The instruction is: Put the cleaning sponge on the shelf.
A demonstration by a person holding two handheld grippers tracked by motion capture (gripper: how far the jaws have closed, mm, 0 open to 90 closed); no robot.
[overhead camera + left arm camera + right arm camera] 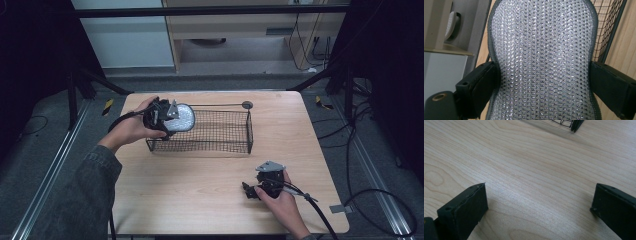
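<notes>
Overhead, left tool (pixel 172 117) gripping silvery pad (pixel 183 118), over basket (pixel 220 142)

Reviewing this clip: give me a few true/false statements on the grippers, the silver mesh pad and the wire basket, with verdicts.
1. The left gripper is shut on the silver mesh pad. True.
2. The right gripper holds the wire basket. False: its jaws are open over bare table.
3. The pad lies flat on the table. False: it is held up at the basket's left end.
4. The basket stands on the wooden table. True.
</notes>
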